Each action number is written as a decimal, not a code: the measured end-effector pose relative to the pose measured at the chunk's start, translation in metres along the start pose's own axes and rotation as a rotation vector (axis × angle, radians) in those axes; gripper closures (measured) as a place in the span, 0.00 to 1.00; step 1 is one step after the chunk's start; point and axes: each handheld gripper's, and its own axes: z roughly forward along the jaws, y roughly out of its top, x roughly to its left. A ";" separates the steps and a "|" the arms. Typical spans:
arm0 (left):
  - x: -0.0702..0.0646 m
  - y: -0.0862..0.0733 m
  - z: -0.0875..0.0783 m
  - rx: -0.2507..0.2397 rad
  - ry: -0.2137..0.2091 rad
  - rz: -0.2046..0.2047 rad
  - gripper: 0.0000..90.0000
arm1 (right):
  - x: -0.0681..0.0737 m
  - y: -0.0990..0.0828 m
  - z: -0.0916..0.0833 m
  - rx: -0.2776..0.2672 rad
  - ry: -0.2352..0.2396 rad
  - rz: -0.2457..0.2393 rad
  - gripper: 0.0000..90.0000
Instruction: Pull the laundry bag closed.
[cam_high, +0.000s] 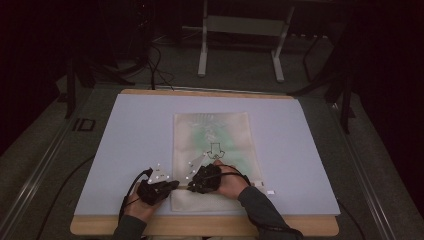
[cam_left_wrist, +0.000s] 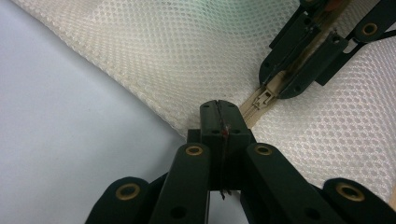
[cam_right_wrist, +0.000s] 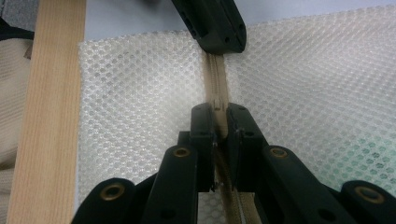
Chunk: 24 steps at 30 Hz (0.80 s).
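So we've got a mesh bag (cam_high: 212, 150) lying flat on the grey mat (cam_high: 130, 140), pretty much in the middle, with its near end close to the table's wooden edge (cam_high: 200, 226). Both hands sit at that near end, right next to each other.

Our left gripper (cam_high: 172, 186) comes in from the bag's left side. In the left gripper view its jaws are pressed together right at the edge of the mesh (cam_left_wrist: 187, 60), at the end of the beige zipper (cam_left_wrist: 254, 108). Looks like they're pinching the fabric or the tape end there, but we can't tell exactly which, since the tips cover that spot.

Our right gripper (cam_high: 192, 186) is just beside it, over the bag. In the right gripper view its jaws are closed onto the zipper (cam_right_wrist: 215, 74), with what looks like the slider (cam_right_wrist: 218, 103) clamped between the tips. The tape runs straight on from there to the left gripper (cam_right_wrist: 215, 28) at the top of that view.

From the left gripper view we can also see the right gripper (cam_left_wrist: 285, 86) sitting on the zipper line, with the slider (cam_left_wrist: 262, 99) poking out at its tip. The two grippers are close together but not touching.
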 end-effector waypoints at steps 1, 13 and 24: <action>0.000 0.000 0.000 -0.001 0.001 0.001 1.00 | 0.000 0.000 0.000 0.001 0.000 0.000 0.91; 0.001 -0.001 0.000 -0.005 -0.006 -0.005 1.00 | -0.001 -0.003 -0.004 0.018 0.000 0.002 0.91; 0.001 -0.001 0.000 -0.005 -0.006 -0.005 1.00 | -0.001 -0.004 -0.005 0.032 -0.007 -0.012 0.91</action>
